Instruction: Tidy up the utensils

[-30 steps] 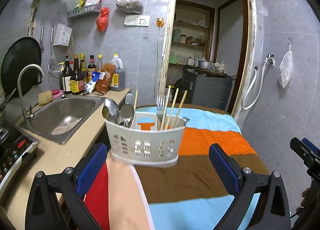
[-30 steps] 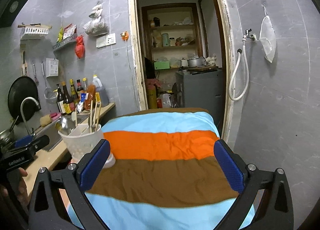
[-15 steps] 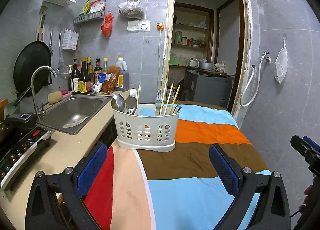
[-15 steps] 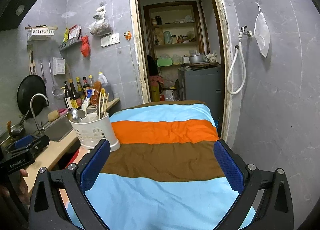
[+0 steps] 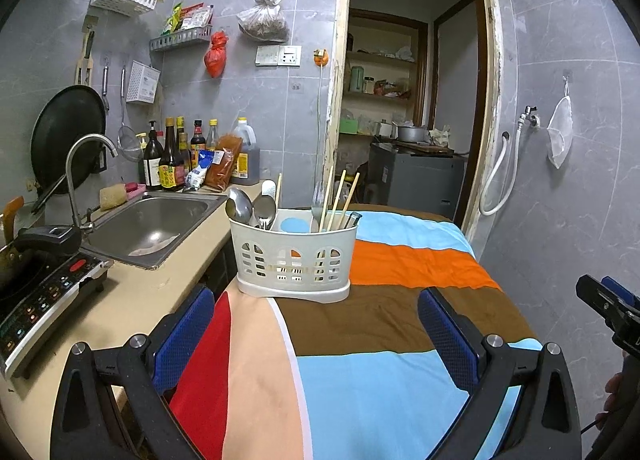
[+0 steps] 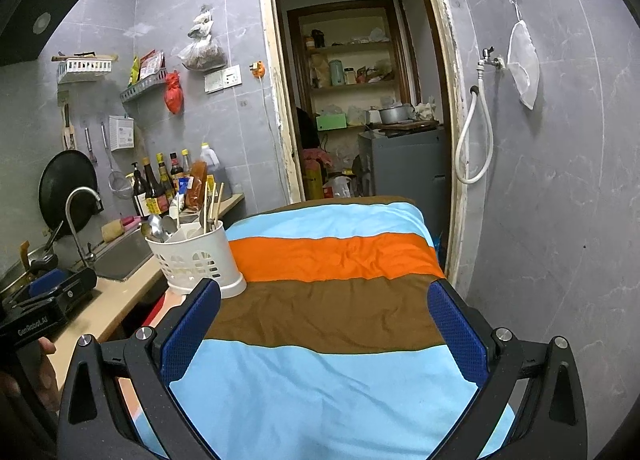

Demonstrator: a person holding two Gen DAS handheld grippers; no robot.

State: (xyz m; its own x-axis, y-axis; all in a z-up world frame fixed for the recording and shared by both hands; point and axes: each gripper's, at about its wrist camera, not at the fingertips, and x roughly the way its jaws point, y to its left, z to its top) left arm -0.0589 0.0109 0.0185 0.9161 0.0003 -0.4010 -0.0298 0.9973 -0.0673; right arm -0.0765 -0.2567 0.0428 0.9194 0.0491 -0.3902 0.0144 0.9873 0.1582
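A white slotted utensil caddy (image 5: pixel 294 260) (image 6: pixel 198 260) stands on the left edge of the striped cloth (image 5: pixel 380 320) (image 6: pixel 332 300). It holds metal spoons (image 5: pixel 250 207) on its left side, and a fork (image 5: pixel 317 199) with wooden chopsticks (image 5: pixel 340 199) on its right. My left gripper (image 5: pixel 316 328) is open, a short way in front of the caddy, with nothing between its blue pads. My right gripper (image 6: pixel 324 324) is open too, over the cloth, with the caddy to its left.
Left of the cloth runs a beige counter (image 5: pixel 132 300) with a steel sink (image 5: pixel 156 223), tap (image 5: pixel 80 175), induction cooker (image 5: pixel 36 296) and sauce bottles (image 5: pixel 172 159). A doorway (image 5: pixel 412 119) lies beyond the table. A grey tiled wall with a hose (image 6: pixel 476 131) closes the right side.
Both grippers have pulled back from the caddy, which now looks smaller and farther. The caddy stands flat on the cloth where before it seemed raised and nearer. Both grippers stayed open.
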